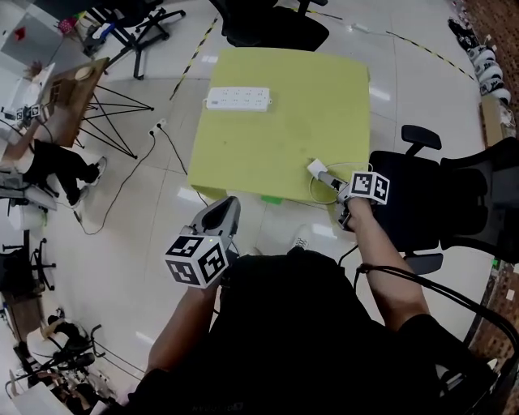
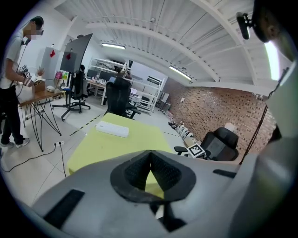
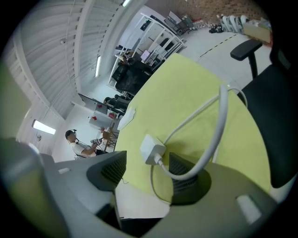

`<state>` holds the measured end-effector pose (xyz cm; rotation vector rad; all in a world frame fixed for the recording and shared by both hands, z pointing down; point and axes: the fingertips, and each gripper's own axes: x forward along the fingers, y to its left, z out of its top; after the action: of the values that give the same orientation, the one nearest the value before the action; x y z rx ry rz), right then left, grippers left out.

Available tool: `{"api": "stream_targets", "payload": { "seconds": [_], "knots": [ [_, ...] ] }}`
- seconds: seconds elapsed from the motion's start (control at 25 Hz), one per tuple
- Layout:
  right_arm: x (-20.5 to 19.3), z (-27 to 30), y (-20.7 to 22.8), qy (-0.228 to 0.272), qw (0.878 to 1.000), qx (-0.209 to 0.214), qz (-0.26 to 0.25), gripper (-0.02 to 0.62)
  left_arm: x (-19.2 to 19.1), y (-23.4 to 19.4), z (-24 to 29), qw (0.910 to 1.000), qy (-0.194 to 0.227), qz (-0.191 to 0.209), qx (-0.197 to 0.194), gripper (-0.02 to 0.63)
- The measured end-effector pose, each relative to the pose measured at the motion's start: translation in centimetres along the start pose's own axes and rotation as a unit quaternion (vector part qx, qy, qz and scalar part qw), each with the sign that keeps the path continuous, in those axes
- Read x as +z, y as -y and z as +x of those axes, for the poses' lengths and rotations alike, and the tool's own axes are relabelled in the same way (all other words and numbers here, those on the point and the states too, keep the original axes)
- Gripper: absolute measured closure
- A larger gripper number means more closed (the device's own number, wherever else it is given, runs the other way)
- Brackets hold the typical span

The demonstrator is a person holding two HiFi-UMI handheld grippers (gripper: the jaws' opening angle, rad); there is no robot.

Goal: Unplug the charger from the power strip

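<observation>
The white power strip (image 1: pixel 237 99) lies at the far left of the yellow-green table (image 1: pixel 276 138), with nothing plugged into it that I can see; it also shows in the left gripper view as the power strip (image 2: pixel 112 130). The white charger (image 1: pixel 316 168) rests on the table near its front right corner. My right gripper (image 1: pixel 331 183) stands open just behind it. In the right gripper view the charger (image 3: pixel 152 148) sits between the spread jaws of the right gripper (image 3: pixel 148 174), untouched by the pads, and its white cable (image 3: pixel 219 125) loops over the right finger. My left gripper (image 1: pixel 225 207) hangs off the table's front edge, the left gripper (image 2: pixel 150 160) shut and empty.
A black office chair (image 1: pixel 454 194) stands right against the table's right side, another chair (image 1: pixel 268 24) at the far side. A person (image 2: pixel 14 79) stands at a wooden desk (image 1: pixel 77 89) to the left. A floor cable (image 1: pixel 160 126) runs left of the table.
</observation>
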<state>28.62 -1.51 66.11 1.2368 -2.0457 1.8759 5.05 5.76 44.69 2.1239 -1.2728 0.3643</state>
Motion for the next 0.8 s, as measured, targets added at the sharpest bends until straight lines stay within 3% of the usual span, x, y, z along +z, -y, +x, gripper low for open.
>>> {"api": "stream_targets", "payload": {
  "seconds": [0.32, 0.48, 0.6, 0.8],
  "knots": [
    [-4.6, -1.6, -2.5, 0.027, 1.0, -0.002, 0.016, 0.31, -1.8, -2.5, -4.8, 0.9997, 0.001, -0.001, -0.024, 0.6],
    [-7.4, -2.7, -5.0, 0.047, 0.995, 0.049, 0.067, 0.328, -2.4, -4.3, -6.8, 0.999, 0.007, 0.001, -0.043, 0.6],
    [-9.6, -4.4, -7.9, 0.065, 0.988, 0.099, 0.104, 0.38, -3.0, -5.8, -8.1, 0.9984, 0.009, -0.002, -0.056, 0.6],
    [-12.4, -7.2, -12.5, 0.092, 0.985, 0.13, 0.072, 0.438, -4.1, -8.0, -9.0, 0.9975, 0.01, -0.012, -0.069, 0.6]
  ]
}}
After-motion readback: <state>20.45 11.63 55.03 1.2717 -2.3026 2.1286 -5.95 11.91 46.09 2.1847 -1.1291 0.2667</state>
